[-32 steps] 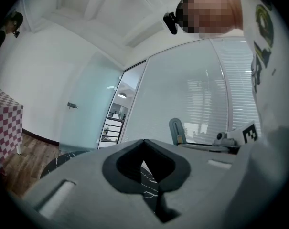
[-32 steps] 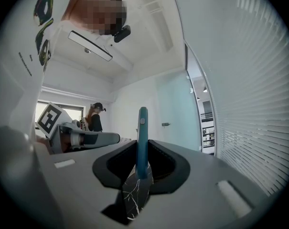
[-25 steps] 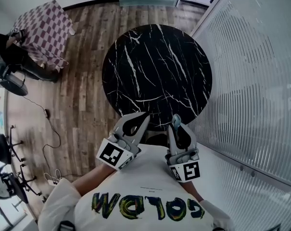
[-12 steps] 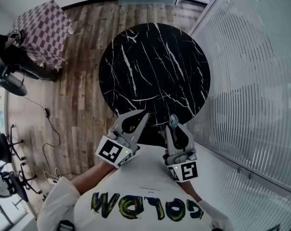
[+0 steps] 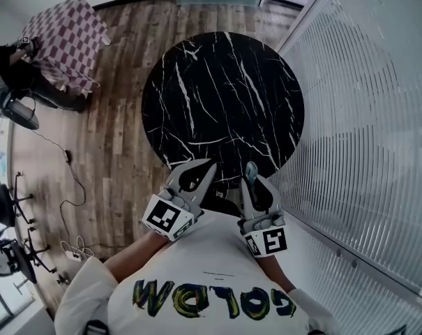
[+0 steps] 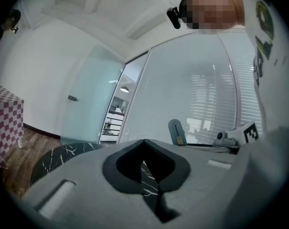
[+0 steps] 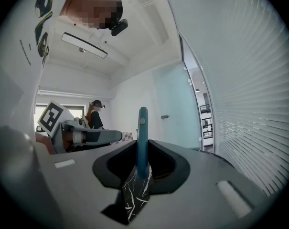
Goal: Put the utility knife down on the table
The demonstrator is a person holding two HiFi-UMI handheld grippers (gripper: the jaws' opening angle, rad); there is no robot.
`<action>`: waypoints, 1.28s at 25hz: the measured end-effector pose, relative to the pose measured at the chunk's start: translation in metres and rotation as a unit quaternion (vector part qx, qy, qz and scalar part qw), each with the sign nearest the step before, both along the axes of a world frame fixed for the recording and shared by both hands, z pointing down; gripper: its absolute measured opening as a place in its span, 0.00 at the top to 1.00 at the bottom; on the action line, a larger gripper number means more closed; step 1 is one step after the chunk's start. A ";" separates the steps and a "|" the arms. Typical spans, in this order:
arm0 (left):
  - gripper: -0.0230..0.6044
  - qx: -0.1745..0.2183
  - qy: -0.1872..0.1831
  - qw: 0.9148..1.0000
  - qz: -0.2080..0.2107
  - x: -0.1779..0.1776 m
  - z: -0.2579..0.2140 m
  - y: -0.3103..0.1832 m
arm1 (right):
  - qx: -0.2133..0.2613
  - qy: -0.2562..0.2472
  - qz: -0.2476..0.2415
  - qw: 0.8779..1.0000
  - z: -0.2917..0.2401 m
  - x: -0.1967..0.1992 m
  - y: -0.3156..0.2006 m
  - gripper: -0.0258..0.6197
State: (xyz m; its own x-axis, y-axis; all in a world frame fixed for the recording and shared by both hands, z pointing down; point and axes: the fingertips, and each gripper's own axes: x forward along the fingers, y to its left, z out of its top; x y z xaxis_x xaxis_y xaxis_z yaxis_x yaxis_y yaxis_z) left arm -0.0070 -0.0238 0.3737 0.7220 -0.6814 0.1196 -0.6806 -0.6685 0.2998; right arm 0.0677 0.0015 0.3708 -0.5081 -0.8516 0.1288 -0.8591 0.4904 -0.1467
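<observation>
The utility knife [image 7: 143, 123] has a teal handle and stands upright between the jaws of my right gripper [image 7: 143, 148], which is shut on it. In the head view the utility knife [image 5: 251, 171] pokes up from the right gripper [image 5: 255, 183] just over the near rim of the round black marble table [image 5: 224, 96]. My left gripper [image 5: 211, 165] hovers beside it at the same rim. Seen from its own camera, the left gripper [image 6: 144, 141] has its tips touching and holds nothing. That view also catches the utility knife [image 6: 176, 132] off to the right.
A glass wall with blinds [image 5: 364, 117] runs close along the right. A checkered-cloth table [image 5: 64, 37] and a seated person [image 5: 8, 75] are at the far left. Cables [image 5: 68, 169] and office chairs [image 5: 1, 208] lie on the wooden floor at left.
Both grippers have eased a little toward the table's near edge and slightly lower. The knife stays clamped in the right gripper, and the left stays closed.
</observation>
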 end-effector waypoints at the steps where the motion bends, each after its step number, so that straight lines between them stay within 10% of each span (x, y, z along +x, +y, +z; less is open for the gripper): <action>1: 0.96 -0.003 -0.002 1.000 -0.001 0.001 0.003 0.000 | -0.005 0.000 -0.002 1.000 0.004 0.001 0.000 0.85; 32: 0.96 -0.143 -0.088 0.985 0.027 0.033 0.186 -0.016 | -0.172 0.114 -0.061 0.977 0.196 0.017 -0.026 0.85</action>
